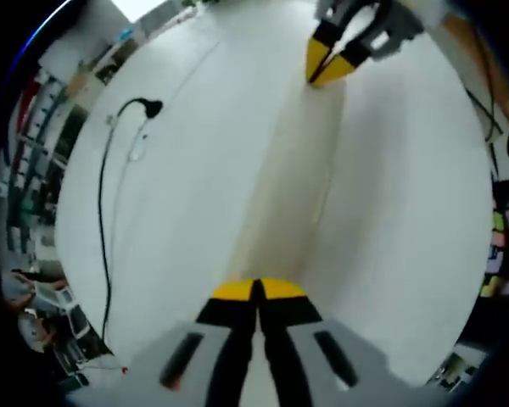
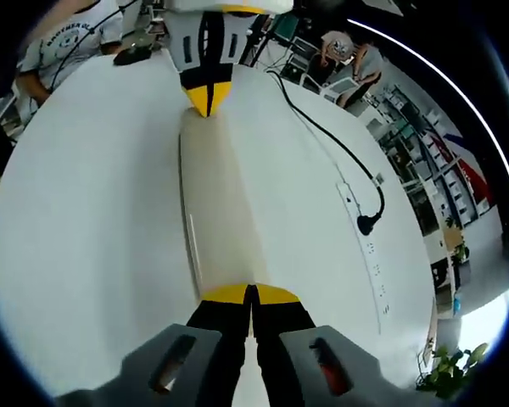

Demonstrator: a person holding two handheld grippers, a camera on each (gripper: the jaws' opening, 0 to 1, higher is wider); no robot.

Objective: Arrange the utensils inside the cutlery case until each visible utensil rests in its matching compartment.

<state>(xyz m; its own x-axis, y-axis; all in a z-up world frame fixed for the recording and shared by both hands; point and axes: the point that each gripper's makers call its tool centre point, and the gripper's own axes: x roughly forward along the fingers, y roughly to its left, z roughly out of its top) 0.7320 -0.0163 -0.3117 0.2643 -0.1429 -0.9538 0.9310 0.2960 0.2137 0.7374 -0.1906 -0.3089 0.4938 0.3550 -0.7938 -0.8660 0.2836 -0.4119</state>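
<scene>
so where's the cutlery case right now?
The cutlery case lies flat on the white table, a long cream box stretched between the two hand-held grippers, each shut on one end. The black power cable runs beside it.

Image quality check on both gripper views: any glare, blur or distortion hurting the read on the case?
Left gripper view: strong fisheye bend, soft overall; the pale cutlery case nearly washes into the white table, and the right gripper is blurred. Right gripper view: sharper, the case's edge is readable, bright blowout at the lower right rim, the left gripper is clear. Both grippers' jaws are shut on the case ends.
</scene>
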